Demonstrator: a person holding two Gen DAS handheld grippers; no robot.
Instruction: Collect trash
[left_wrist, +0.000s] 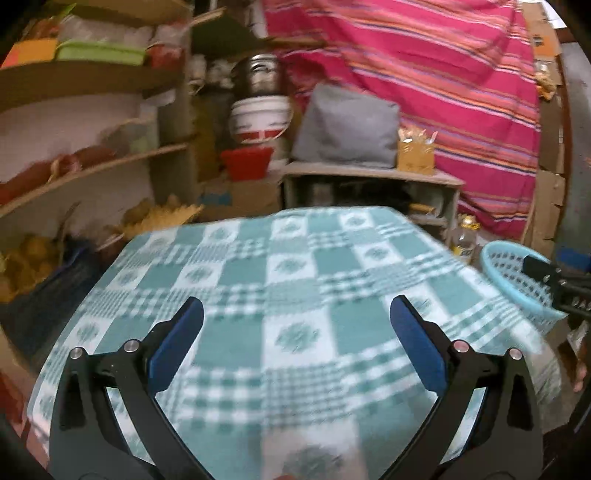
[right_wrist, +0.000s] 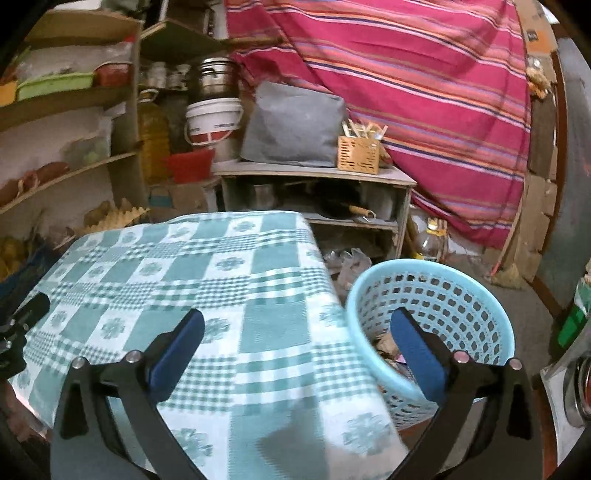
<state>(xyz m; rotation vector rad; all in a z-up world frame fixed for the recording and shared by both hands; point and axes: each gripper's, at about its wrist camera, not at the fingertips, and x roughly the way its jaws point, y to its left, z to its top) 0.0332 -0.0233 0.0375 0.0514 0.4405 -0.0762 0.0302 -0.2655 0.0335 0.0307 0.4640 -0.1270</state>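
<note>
1. My left gripper (left_wrist: 295, 314) stands wide open, its blue pads far apart and nothing between them; below them lies only the green-and-white checked tablecloth (left_wrist: 258, 266).
2. My right gripper (right_wrist: 297, 326) is spread just as wide and holds nothing. Its left finger hangs over the cloth, and its right fingertip (right_wrist: 410, 332) shows in front of the basket's mouth.
3. In the right wrist view the light blue perforated basket (right_wrist: 454, 295) stands at about four o'clock from the table's middle, just beside the hanging edge of the cloth. Crumpled scraps of trash (right_wrist: 388, 345) lie in its bottom, partly hidden by my finger; I cannot tell what they are.
4. In the left wrist view the same basket shows at three o'clock, past the table's right edge, with the tip of my right gripper in front of its rim.
5. In the right wrist view my left gripper's black fingertip pokes in at nine o'clock, above the cloth's left edge.
6. The tabletop looks bare in both views, though the left view is blurred.
7. At twelve o'clock beyond the table stands a low grey shelf unit (right_wrist: 314, 173) with a grey bag (right_wrist: 295, 125) and a small wooden holder (right_wrist: 360, 153) on top.
8. At eleven o'clock a white bucket (right_wrist: 212, 122) sits under a steel pot (right_wrist: 216, 79).
9. A pink striped cloth (right_wrist: 424, 92) hangs from one to two o'clock.
</note>
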